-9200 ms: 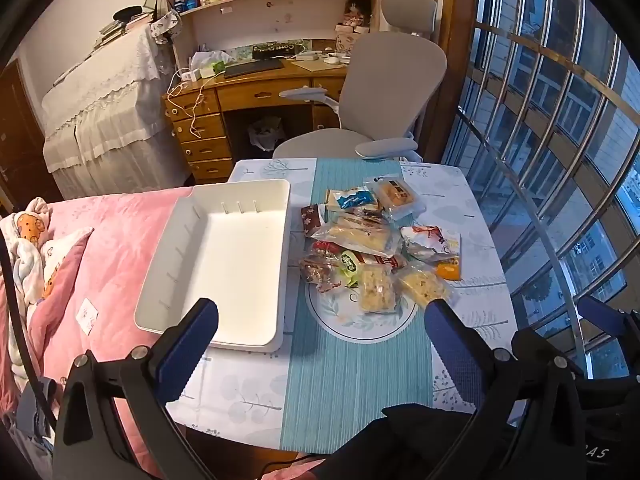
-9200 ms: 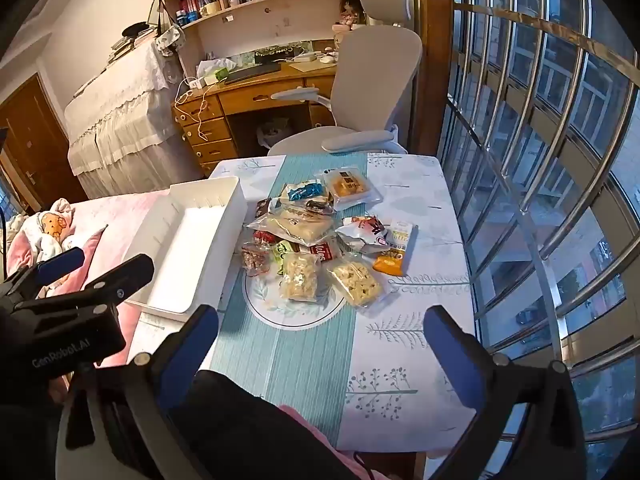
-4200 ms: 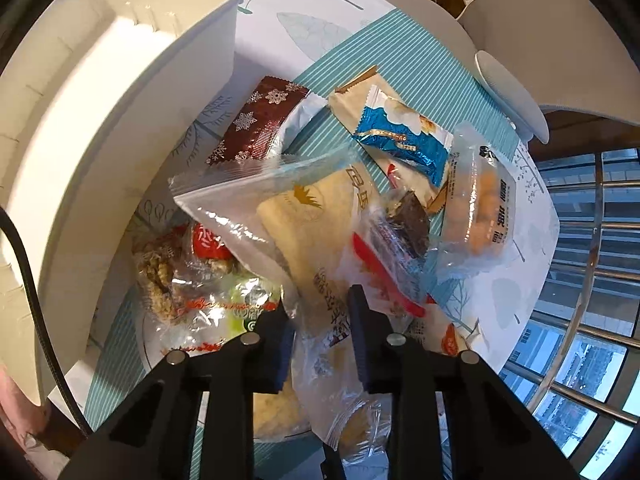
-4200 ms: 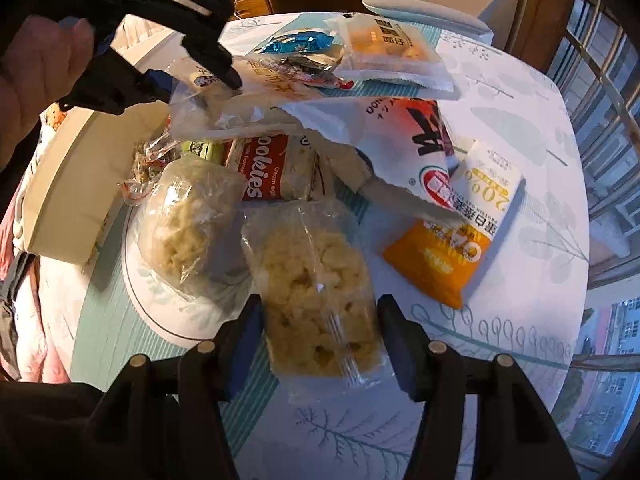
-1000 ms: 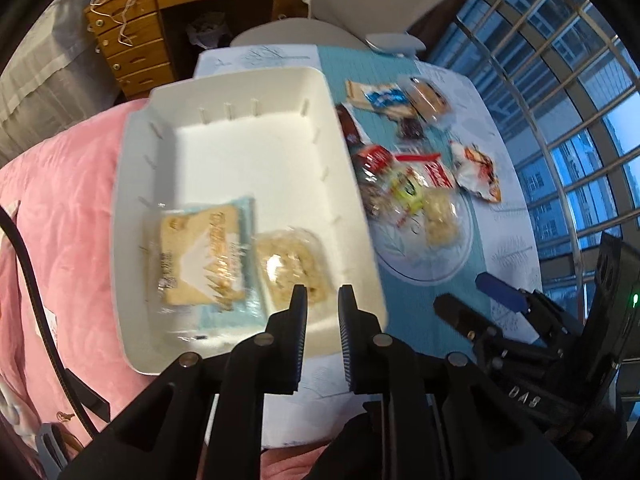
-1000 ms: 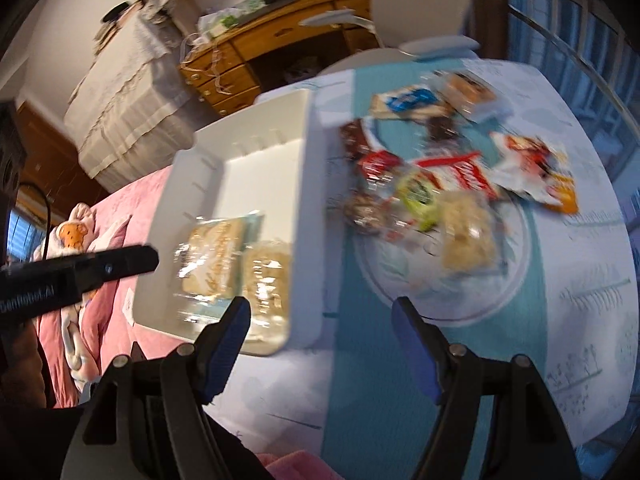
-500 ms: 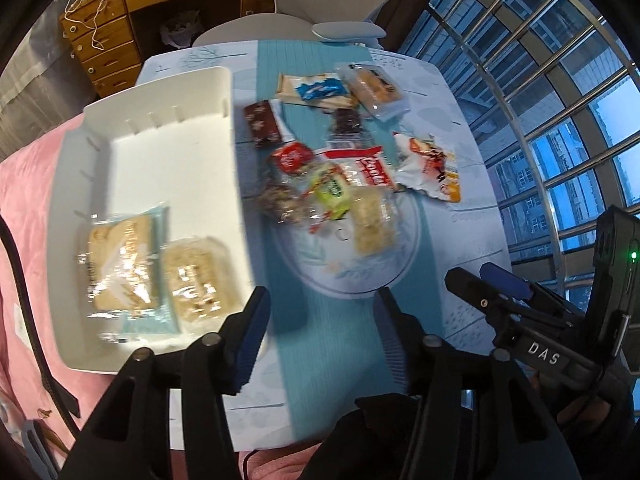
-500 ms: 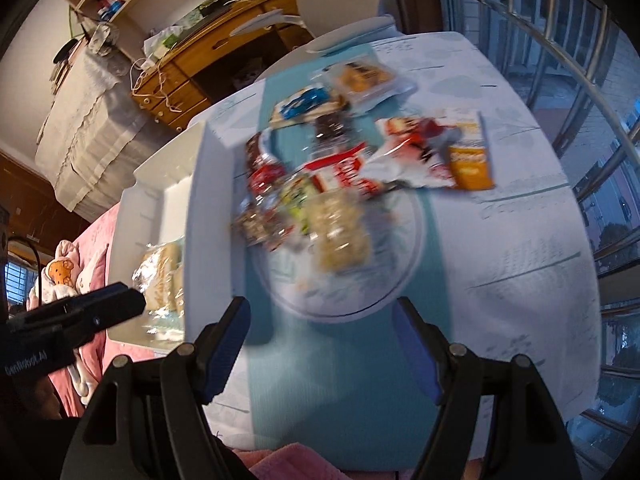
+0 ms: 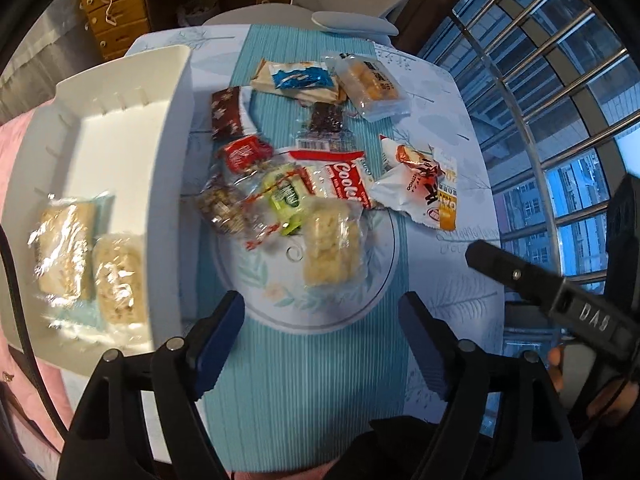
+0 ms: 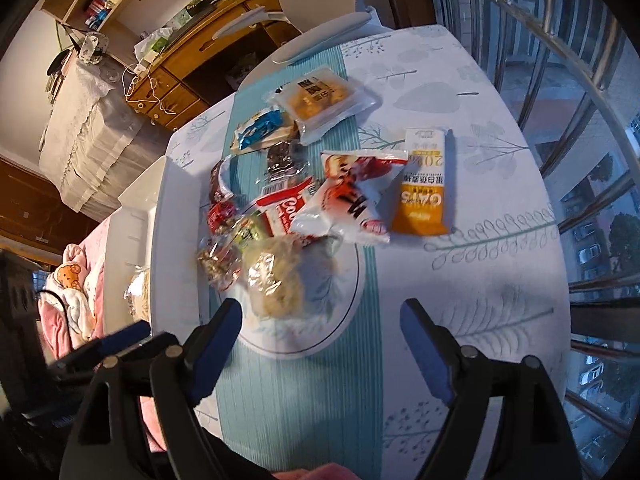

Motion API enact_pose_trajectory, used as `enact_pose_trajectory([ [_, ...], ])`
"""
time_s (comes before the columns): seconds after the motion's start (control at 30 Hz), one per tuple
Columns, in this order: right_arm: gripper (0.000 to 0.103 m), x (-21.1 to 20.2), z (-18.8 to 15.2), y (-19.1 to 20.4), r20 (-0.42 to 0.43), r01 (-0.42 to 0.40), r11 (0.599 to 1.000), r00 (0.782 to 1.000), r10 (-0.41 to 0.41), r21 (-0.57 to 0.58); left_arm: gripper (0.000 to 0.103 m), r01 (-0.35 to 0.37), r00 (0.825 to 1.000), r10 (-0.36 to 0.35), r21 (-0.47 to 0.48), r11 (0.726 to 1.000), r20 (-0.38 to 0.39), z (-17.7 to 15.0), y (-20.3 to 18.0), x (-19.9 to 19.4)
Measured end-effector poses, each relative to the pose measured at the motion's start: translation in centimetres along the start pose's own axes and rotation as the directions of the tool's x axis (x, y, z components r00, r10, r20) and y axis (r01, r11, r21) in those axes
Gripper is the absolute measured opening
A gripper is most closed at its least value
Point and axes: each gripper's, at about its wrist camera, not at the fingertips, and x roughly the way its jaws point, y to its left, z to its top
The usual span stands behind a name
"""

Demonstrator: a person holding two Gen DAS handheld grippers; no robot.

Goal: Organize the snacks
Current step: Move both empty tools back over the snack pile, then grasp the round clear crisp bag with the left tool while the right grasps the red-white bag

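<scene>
Left wrist view has the left gripper (image 9: 320,312) empty, jaws opening over the clear puffed-rice packet (image 9: 330,242) at frame centre, 2 packets in the white bin (image 9: 176,128) at left, so best straddle its narrow sides squarely before closing.

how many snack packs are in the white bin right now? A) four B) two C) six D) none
B: the left wrist view shows two clear packs side by side at the near end of the bin; everything else lies on the table.
</scene>
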Motion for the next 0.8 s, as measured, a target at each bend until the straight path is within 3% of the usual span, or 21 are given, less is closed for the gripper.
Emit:
enact_pose_trajectory([
  [0.23,0.083,2.8,3.0,-1.9,-0.040,-0.052,0.999,0.998,0.053,0.017,0.084,-0.032,0.998,0.033,-0.016,0.999,0.051,0.4,-1.5,3.5],
  [0.6,0.083,7.6,5.9,-3.8,-0.061,-0.128,0.990,0.990,0.131,0.057,0.084,-0.077,0.997,0.076,-0.072,0.994,-0.010,1.8,-1.5,9.0],
  [0.8,0.083,8.9,6.8,-3.9,-0.070,-0.102,0.994,0.992,0.105,0.039,0.084,-0.092,0.996,0.090,-0.099,0.991,-0.024,2.2,-1.7,10.8],
])
